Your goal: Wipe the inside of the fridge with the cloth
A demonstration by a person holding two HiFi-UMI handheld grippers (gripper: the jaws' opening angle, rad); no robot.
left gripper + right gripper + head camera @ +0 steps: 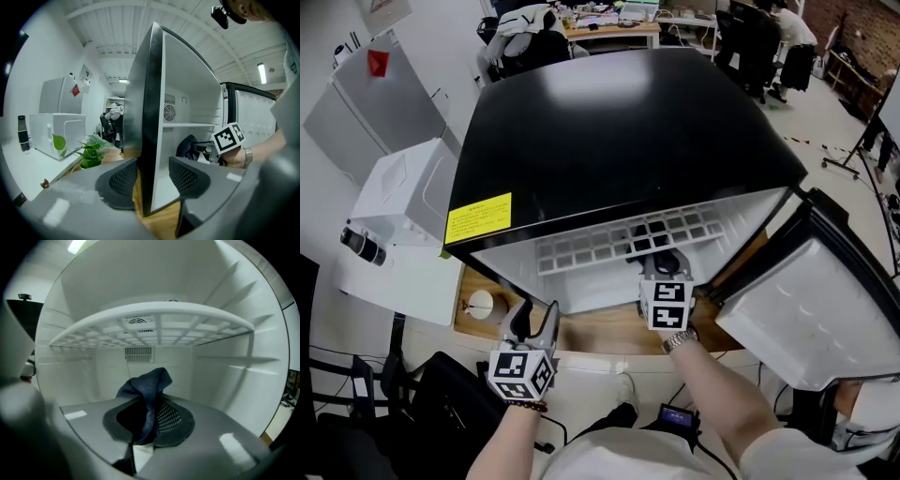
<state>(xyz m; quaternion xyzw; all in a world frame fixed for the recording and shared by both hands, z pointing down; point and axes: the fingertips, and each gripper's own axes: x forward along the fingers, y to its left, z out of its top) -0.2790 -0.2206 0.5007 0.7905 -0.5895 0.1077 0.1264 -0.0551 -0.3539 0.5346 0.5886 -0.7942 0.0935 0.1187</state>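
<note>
- Left gripper (533,321): low in front of the fridge's left corner. Jaws stand apart with nothing between the pads. The front edge of the left wall only lines up beyond them. Idle. Best kept clear of the opening, or ready to steady the cabinet if it slides on the wooden counter (591,330).
- Right gripper (149,422): jaws pinched tight on a dark blue cloth (149,387), which sticks up past the tips in a bunched peak. The gripper is inside the black mini fridge (609,131), under the white grid shelf (154,319), facing the back wall. The cloth appears to touch no surface.
- Judgement: the bunch is narrow, so each pass covers little.
  - Lead with fabric, not jaw tips, tilting so the cloth meets plastic first.
  - Use overlapping strokes: back wall around the vent (139,354), then the ribbed side wall (236,371), floor last.
  - The shelf sits low overhead, so there is a risk of knocking it or snagging the cloth in the grid.
  - Keep pressure light, since a hard push could drag the cloth out of the pinch.
- Door (811,309): swung wide to the right, out of the way.
</note>
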